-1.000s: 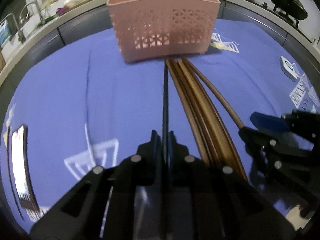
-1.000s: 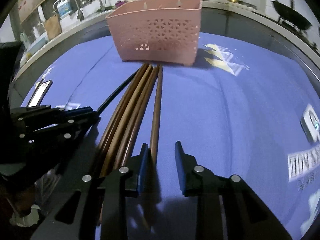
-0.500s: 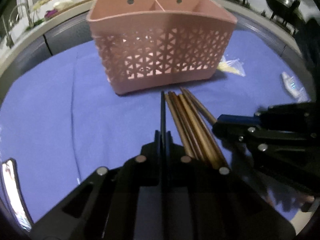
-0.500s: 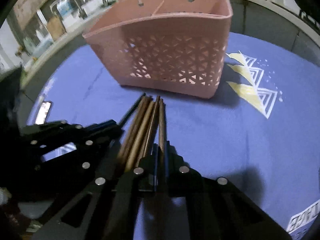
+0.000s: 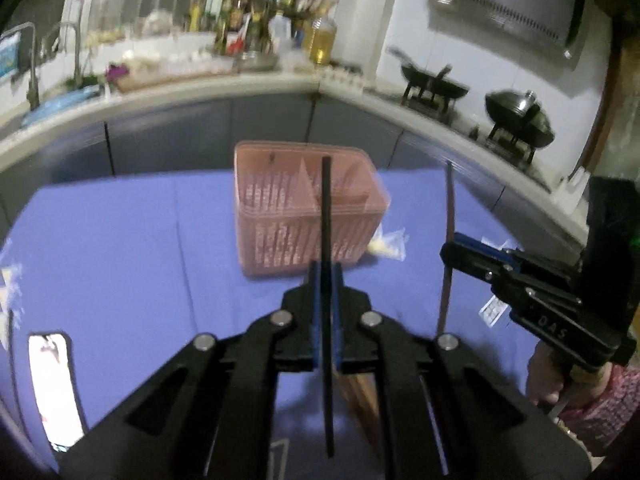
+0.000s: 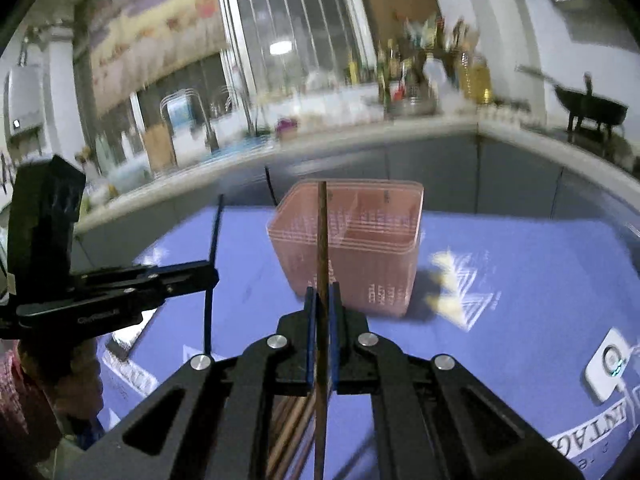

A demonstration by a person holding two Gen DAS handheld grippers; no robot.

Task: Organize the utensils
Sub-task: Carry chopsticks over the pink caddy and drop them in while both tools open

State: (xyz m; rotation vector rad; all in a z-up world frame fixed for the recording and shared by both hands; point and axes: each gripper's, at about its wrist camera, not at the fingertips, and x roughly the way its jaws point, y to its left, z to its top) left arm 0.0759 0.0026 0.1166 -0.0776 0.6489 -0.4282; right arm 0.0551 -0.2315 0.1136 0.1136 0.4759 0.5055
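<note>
- Left wrist view: the left gripper (image 5: 326, 316) is clamped narrow on a black chopstick (image 5: 326, 216), which stands upright in front of the pink basket (image 5: 308, 208).
- To its right in that view, the right gripper (image 5: 450, 254) pinches a brown chopstick (image 5: 451, 208), also upright and raised off the cloth.
- Right wrist view: the right gripper (image 6: 322, 332) is closed on that brown chopstick (image 6: 321, 240); the left gripper (image 6: 210, 276) sits to the left with the black chopstick (image 6: 214, 236).
- More brown chopsticks (image 6: 292, 420) lie on the cloth below the right gripper, partly hidden by its body.
- Nothing stands between either raised chopstick and the pink basket (image 6: 360, 248), which has an inner divider and an open top.
- A phone (image 5: 52, 384) lies at the cloth's left edge; a small white device (image 6: 608, 364) lies at the right.
- Everything sits on a blue tablecloth (image 5: 120, 248) with white printing.
- Behind runs a kitchen counter (image 5: 200, 92) crowded with bottles, and black woks (image 5: 518, 120) on a stove; the background is motion-blurred.
</note>
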